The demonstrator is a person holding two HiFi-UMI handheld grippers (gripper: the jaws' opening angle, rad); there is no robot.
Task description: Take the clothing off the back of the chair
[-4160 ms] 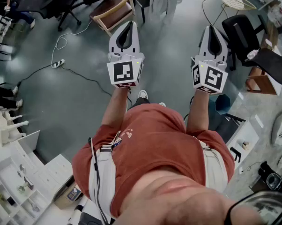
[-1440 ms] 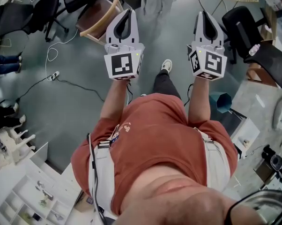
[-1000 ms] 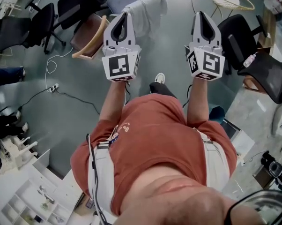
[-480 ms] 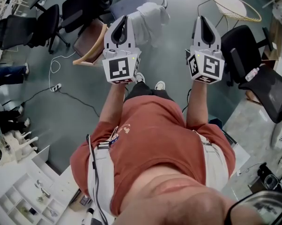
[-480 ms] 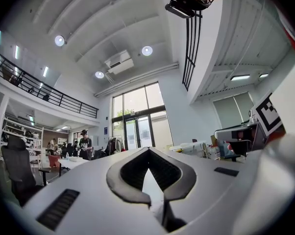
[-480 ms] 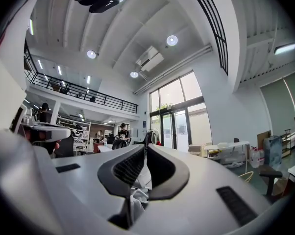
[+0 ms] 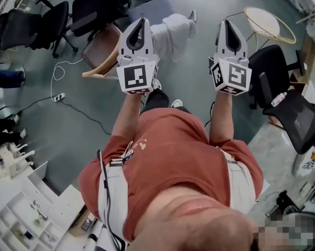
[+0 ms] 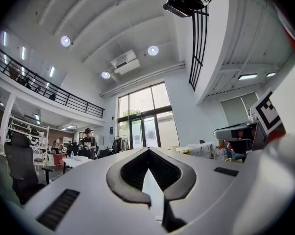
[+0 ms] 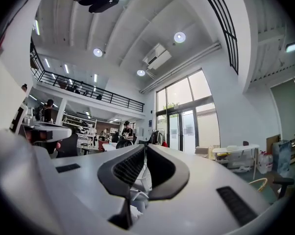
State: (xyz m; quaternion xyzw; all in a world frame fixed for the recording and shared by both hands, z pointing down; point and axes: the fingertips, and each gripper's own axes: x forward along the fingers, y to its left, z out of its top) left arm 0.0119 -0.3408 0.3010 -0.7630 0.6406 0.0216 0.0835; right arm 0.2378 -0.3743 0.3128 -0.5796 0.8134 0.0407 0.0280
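The left gripper (image 7: pixel 142 22) and the right gripper (image 7: pixel 225 24) are held out side by side, each with its jaws closed together and nothing between them. The white clothing (image 7: pixel 170 33) hangs over the back of a grey-seated chair (image 7: pixel 147 10) on the far side, between the two grippers and right of a wooden chair (image 7: pixel 101 56)

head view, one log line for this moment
phase: pre-grasp | left gripper: shut, empty | right gripper: shut, empty | clothing: draped on chair, untouched
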